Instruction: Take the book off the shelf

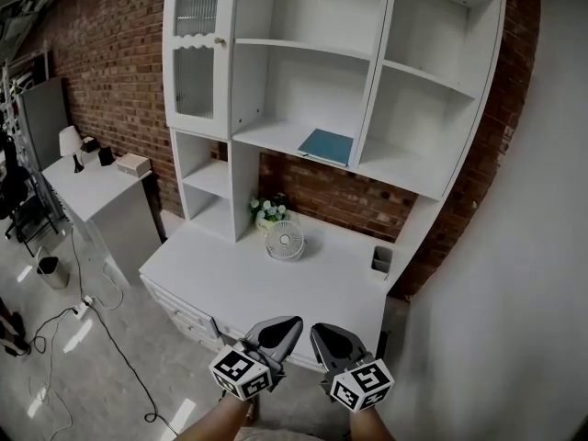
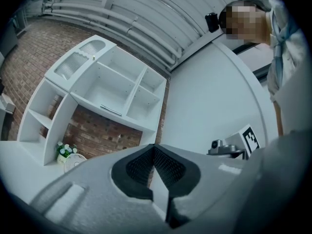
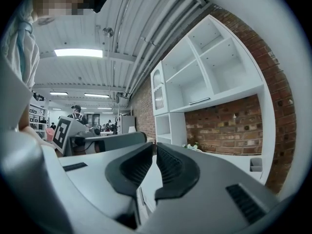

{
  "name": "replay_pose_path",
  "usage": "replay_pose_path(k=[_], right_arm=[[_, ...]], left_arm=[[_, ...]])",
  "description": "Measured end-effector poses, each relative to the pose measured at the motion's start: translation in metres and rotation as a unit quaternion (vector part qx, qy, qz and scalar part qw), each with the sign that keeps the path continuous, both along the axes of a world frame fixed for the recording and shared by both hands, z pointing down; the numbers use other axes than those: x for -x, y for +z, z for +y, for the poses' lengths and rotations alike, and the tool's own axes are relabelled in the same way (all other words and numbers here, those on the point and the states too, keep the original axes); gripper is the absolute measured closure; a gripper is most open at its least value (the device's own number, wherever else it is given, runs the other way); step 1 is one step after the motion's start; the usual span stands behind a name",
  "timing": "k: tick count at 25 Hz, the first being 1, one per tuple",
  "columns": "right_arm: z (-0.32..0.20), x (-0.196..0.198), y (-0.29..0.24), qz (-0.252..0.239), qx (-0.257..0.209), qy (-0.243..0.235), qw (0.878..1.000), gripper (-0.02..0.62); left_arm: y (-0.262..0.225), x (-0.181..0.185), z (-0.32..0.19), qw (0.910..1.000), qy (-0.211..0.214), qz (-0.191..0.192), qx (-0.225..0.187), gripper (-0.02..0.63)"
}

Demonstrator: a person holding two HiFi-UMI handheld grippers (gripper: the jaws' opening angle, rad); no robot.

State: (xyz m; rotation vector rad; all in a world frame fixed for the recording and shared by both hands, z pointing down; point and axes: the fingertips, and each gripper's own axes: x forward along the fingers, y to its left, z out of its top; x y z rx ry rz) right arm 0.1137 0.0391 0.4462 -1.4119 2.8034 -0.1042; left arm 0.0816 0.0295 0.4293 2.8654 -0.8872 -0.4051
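Observation:
A blue book lies flat on the middle shelf of the white shelf unit against the brick wall. In the left gripper view the book shows only as a thin edge, and in the right gripper view the book is just as thin. Both grippers hover side by side in front of the desk's near edge, far below the book. My left gripper is shut with nothing in it, its jaws meeting at the tips. My right gripper is also shut and empty.
On the white desk stand a small round fan, a pot of flowers and a grey cup. A low cabinet with a lamp is at the left. Cables cross the floor. A white wall closes the right side.

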Motion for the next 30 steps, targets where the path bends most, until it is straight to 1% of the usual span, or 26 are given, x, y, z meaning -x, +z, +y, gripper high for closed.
replay_pose_path(k=[10,14,23,30], right_arm=[[-0.093,0.044,-0.007,-0.005,0.006,0.013,1.000,0.575],[-0.123,0.056,-0.011,-0.011,0.010,0.022,1.000,0.575],[-0.171,0.087,-0.003,-0.006,0.018,0.034,0.999,0.575],[-0.196,0.098,0.000,0.010,0.022,0.040,0.999,0.575]], left_arm=[[-0.010,0.041,-0.092,0.9997,0.022,-0.007,0.001,0.597],[-0.016,0.054,-0.121,0.9995,0.032,-0.007,0.002,0.597],[-0.009,0.081,-0.168,0.9984,0.055,0.001,0.010,0.597],[-0.005,0.088,-0.193,0.9973,0.071,0.011,0.019,0.597]])
